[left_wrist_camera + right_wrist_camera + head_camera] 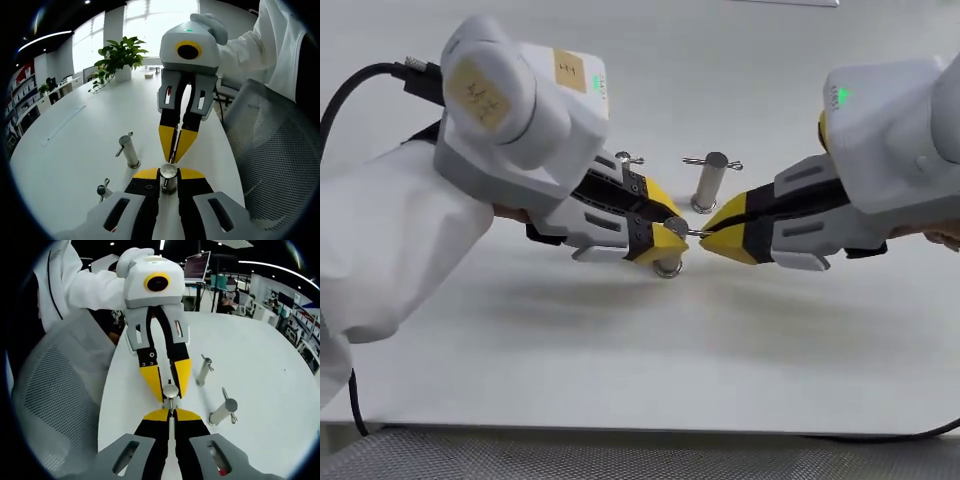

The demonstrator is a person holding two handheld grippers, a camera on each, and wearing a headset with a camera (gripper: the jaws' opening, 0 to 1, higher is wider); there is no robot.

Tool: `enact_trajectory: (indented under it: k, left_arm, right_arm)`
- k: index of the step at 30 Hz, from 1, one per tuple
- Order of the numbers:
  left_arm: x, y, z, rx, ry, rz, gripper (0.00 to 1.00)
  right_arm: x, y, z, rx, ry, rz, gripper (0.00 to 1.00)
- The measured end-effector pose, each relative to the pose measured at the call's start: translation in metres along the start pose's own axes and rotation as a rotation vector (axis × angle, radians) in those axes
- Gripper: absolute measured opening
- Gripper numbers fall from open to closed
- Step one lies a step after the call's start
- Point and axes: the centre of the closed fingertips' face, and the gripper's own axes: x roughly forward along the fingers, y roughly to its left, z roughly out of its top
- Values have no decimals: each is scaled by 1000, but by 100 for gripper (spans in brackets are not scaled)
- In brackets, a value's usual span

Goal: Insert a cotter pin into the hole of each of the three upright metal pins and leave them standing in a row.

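Note:
My left gripper (670,245) is shut on an upright metal pin (168,179) near the table's middle, its yellow jaws clamping the shaft on both sides. Facing it tip to tip, my right gripper (706,235) is shut on a thin cotter pin (694,232), whose free end meets the head of that metal pin (170,390). Two other metal pins stand behind with cotter pins through them: one (708,185) in plain sight, one (625,158) mostly hidden behind the left gripper. Both show beside the jaws (129,150) (102,190).
The white table (620,340) stretches wide around the work, with its front edge close to me. A potted plant (120,55) stands at the far end. A mesh chair (60,390) is beside the table. A black cable (350,90) trails from the left gripper.

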Motion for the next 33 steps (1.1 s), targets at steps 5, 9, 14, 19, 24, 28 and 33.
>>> enact_trajectory:
  k: [5, 9, 14, 19, 24, 28, 33]
  left_arm:
    - [0, 0, 0, 4, 1, -1, 10]
    - [0, 0, 0, 5, 1, -2, 10]
    - [1, 0, 1, 3, 2, -1, 10]
    - [1, 1, 0, 6, 1, 1, 10]
    - [1, 2, 0, 13, 4, 3, 10]
    - [1, -1, 0, -3, 3, -9, 11]
    - [0, -1, 1, 7, -3, 16, 37]
  right_arm:
    - [2, 0, 2, -52, 6, 16, 0]
    - [4, -1, 3, -77, 11, 26, 0]
    - [6, -1, 6, -90, 2, 43, 0]
    - [6, -2, 7, -122, -4, 55, 0]
    - [6, -2, 7, -123, -9, 60, 0]
    - [6, -1, 6, -101, -12, 68, 1]
    - [4, -2, 6, -82, -28, 54, 24]
